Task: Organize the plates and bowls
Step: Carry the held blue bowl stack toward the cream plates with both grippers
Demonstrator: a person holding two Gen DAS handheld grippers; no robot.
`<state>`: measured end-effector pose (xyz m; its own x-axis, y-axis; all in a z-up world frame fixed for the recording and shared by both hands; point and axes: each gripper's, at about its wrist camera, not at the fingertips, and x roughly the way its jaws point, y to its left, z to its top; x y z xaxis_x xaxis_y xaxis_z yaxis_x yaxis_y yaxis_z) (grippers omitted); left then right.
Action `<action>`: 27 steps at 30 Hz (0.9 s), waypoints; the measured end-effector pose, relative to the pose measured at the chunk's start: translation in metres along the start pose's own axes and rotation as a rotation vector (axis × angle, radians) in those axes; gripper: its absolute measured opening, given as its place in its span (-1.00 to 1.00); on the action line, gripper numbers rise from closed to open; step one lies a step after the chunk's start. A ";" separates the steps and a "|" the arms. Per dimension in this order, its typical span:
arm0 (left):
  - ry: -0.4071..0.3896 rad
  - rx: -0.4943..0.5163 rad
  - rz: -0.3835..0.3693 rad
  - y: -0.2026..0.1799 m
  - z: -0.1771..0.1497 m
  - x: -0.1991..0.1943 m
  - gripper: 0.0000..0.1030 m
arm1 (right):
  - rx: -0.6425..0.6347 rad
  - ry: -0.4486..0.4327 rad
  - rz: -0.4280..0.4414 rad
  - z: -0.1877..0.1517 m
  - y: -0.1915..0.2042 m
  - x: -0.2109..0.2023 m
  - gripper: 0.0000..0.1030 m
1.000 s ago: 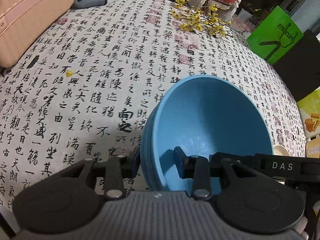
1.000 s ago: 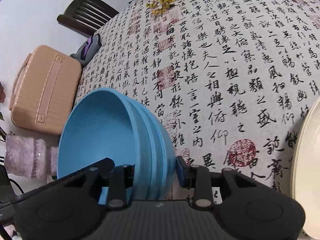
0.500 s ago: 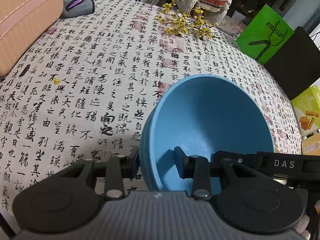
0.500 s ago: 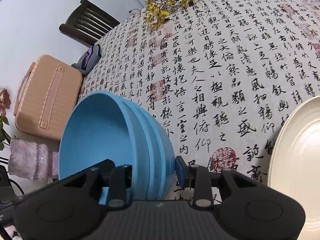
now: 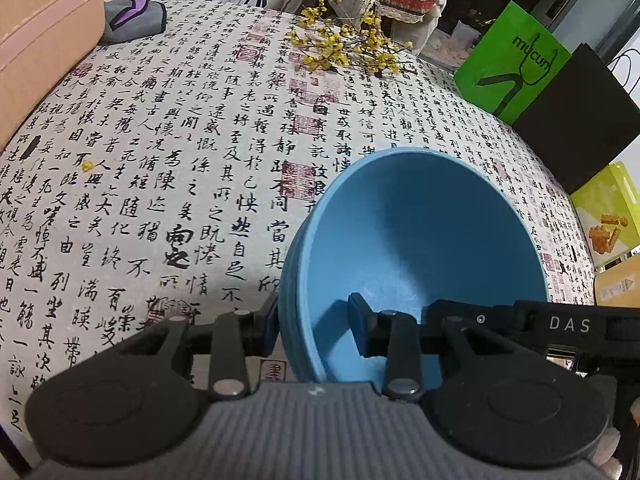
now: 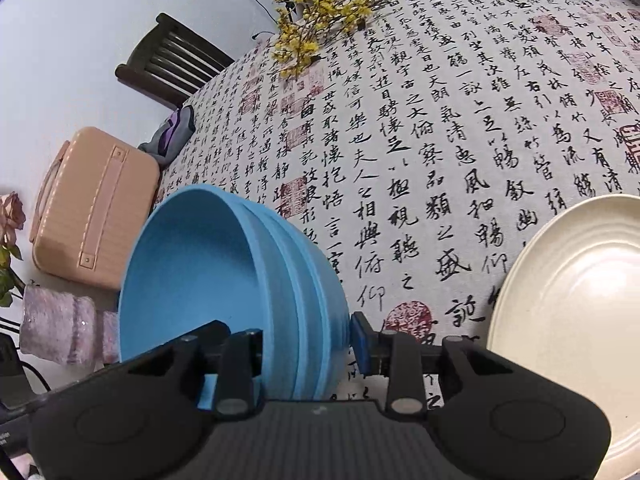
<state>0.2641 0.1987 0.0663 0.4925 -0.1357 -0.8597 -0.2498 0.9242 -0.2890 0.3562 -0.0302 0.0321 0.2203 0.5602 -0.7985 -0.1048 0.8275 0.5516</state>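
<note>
The stack of blue bowls [image 5: 420,240] hangs tilted above the desk [image 5: 180,152], opposite rim walls pinched between the narrowly parted jaws of the left gripper [image 5: 314,330] and right gripper [image 6: 306,346].

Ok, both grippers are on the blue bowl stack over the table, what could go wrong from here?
1. The left gripper and right gripper each pinch only the rim of the blue bowl stack; uneven motion could tilt it or let it slip.
2. The bowls are only nested, so an outer one might slide off.
3. The cream plate sits close on the right; the stack could knock it when lowered.
</note>
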 end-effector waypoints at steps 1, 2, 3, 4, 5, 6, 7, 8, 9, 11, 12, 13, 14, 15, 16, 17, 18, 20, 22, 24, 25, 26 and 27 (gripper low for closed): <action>-0.001 0.001 0.000 -0.002 -0.001 0.000 -0.31 | 0.001 -0.001 0.001 0.000 -0.001 -0.001 -0.40; -0.002 0.002 -0.001 -0.004 -0.001 0.000 -0.31 | 0.001 -0.002 0.001 0.000 -0.003 -0.002 -0.40; -0.002 0.003 -0.001 -0.006 -0.002 0.001 -0.30 | 0.002 -0.004 0.001 -0.001 -0.004 -0.003 -0.40; -0.002 0.003 -0.001 -0.008 -0.002 0.001 -0.30 | 0.003 -0.005 0.002 -0.001 -0.006 -0.005 -0.40; -0.002 0.004 -0.002 -0.009 -0.003 0.001 -0.30 | 0.004 -0.006 0.002 -0.001 -0.007 -0.006 -0.40; -0.001 0.005 -0.001 -0.009 -0.003 0.001 -0.30 | 0.005 -0.007 0.003 -0.001 -0.009 -0.007 -0.40; -0.001 0.006 -0.001 -0.011 -0.003 0.002 -0.30 | 0.007 -0.007 0.003 -0.001 -0.011 -0.008 -0.40; -0.001 0.008 0.000 -0.013 -0.004 0.002 -0.30 | 0.009 -0.007 0.004 -0.002 -0.013 -0.009 -0.40; -0.002 0.010 0.000 -0.016 -0.005 0.002 -0.30 | 0.011 -0.008 0.005 -0.002 -0.014 -0.010 -0.40; -0.004 0.013 0.001 -0.021 -0.007 0.003 -0.30 | 0.013 -0.010 0.006 -0.002 -0.018 -0.012 -0.40; -0.005 0.015 0.001 -0.023 -0.008 0.003 -0.30 | 0.014 -0.011 0.007 -0.002 -0.020 -0.013 -0.40; -0.006 0.016 0.001 -0.025 -0.009 0.003 -0.30 | 0.014 -0.012 0.008 -0.003 -0.022 -0.015 -0.40; -0.007 0.017 0.001 -0.027 -0.009 0.003 -0.30 | 0.015 -0.014 0.008 -0.003 -0.024 -0.016 -0.40; -0.007 0.018 0.001 -0.029 -0.010 0.003 -0.30 | 0.016 -0.015 0.009 -0.003 -0.026 -0.017 -0.40; -0.007 0.019 0.000 -0.031 -0.011 0.004 -0.30 | 0.017 -0.016 0.010 -0.003 -0.028 -0.019 -0.40; -0.008 0.020 0.000 -0.034 -0.012 0.005 -0.31 | 0.017 -0.017 0.010 -0.002 -0.030 -0.020 -0.40; -0.007 0.020 0.000 -0.036 -0.013 0.006 -0.31 | 0.017 -0.018 0.010 -0.002 -0.032 -0.021 -0.40; -0.005 0.019 -0.002 -0.040 -0.014 0.007 -0.31 | 0.017 -0.018 0.010 -0.001 -0.035 -0.022 -0.40; -0.005 0.018 -0.003 -0.044 -0.016 0.009 -0.31 | 0.015 -0.016 0.008 -0.001 -0.038 -0.023 -0.40; -0.005 0.017 -0.003 -0.046 -0.017 0.010 -0.31 | 0.012 -0.015 0.006 0.001 -0.043 -0.026 -0.40; -0.004 0.017 -0.003 -0.046 -0.017 0.010 -0.31 | 0.010 -0.015 0.005 0.001 -0.046 -0.027 -0.40; -0.004 0.017 -0.003 -0.049 -0.018 0.010 -0.31 | 0.010 -0.013 0.004 0.002 -0.049 -0.028 -0.40; -0.004 0.016 -0.004 -0.052 -0.019 0.011 -0.31 | 0.010 -0.012 0.003 0.002 -0.052 -0.030 -0.40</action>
<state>0.2669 0.1422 0.0639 0.4970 -0.1380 -0.8567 -0.2346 0.9292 -0.2857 0.3572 -0.0898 0.0276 0.2314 0.5622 -0.7940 -0.0956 0.8253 0.5565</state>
